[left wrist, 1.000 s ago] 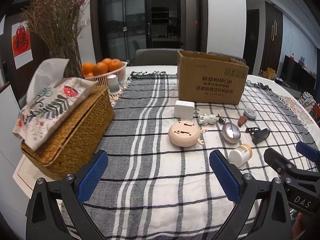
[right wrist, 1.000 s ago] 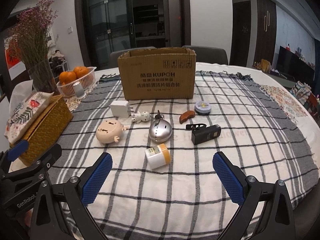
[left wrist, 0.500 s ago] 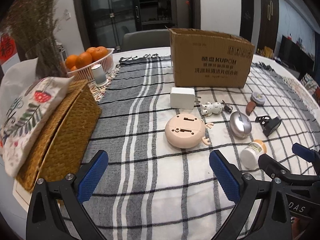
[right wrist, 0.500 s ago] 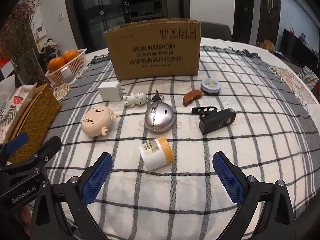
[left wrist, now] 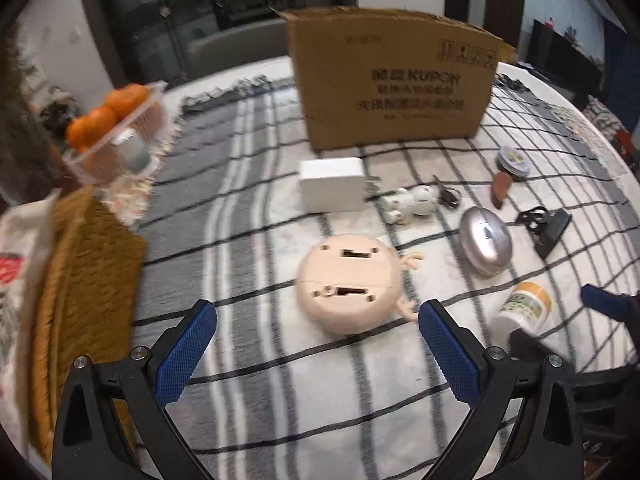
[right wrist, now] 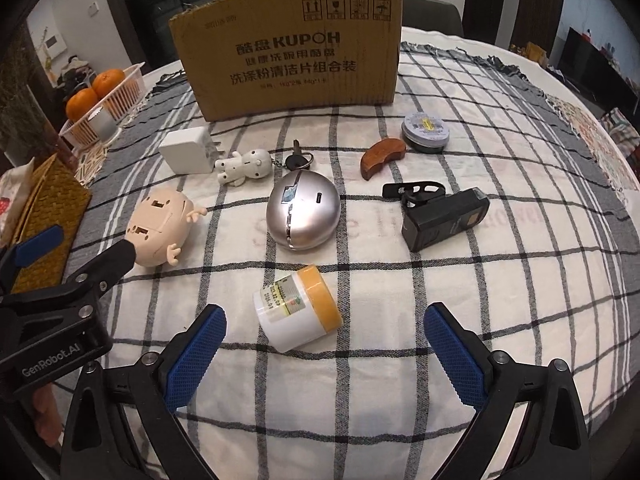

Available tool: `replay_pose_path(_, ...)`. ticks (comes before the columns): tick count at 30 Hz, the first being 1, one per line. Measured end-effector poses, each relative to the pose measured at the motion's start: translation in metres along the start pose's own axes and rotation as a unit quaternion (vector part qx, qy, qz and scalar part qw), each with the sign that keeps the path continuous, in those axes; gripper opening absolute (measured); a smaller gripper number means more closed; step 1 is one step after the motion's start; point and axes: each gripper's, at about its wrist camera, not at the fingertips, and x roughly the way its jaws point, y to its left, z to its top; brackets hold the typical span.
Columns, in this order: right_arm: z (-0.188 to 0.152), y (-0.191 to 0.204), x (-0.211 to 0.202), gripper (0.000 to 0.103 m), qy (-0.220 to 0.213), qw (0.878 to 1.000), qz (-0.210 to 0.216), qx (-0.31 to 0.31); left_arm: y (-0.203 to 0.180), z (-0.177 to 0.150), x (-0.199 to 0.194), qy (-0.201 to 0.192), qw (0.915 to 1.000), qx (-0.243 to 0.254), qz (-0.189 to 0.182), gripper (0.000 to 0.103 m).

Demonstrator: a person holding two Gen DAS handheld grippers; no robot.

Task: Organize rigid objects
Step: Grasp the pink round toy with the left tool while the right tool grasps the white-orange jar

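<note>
Both tools have moved in toward the cardboard box [right wrist: 286, 44]. The left tool [left wrist: 316, 342], jaws wide and empty, now frames the pink toy [left wrist: 350, 282]; the right tool [right wrist: 324, 346], equally spread, frames the jar [right wrist: 296, 312]. Pickups look imminent.

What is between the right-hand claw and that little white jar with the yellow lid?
Nothing visible. The right gripper is open, and the white jar lies on its side on the checked cloth just ahead of the fingertips, with only bare cloth between. The silver case sits farther back.
</note>
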Motion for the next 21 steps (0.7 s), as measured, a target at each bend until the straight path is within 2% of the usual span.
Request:
replay_pose_path(2,0.002,0.003,0.005,0.1,0.012,1.0,0.001,-0.004,-0.002,0.004,0.009,0.017,0.9997,0.004,-0.017,0.103)
replay_pose_path(4,0.002,0.006,0.009,0.098,0.019,1.0,0.004,-0.006,-0.003,0.007,0.017,0.024,0.9996,0.009,-0.012,0.103)
replay_pose_path(9,0.006,0.008,0.02,0.096,0.038,0.999,-0.003,-0.006,-0.002,0.016,0.033,0.042,0.9987,0.006,-0.027,0.103)
replay_pose_path(16,0.01,0.005,0.033,0.083,0.067,0.998,-0.004,0.007,-0.003,0.023,0.055,0.064,0.9975,0.021,-0.02,0.096)
replay_pose_path(21,0.012,0.004,0.039,0.068,0.079,0.997,0.002,0.01,-0.004,0.023,0.062,0.069,0.9967,0.016,-0.04,0.088)
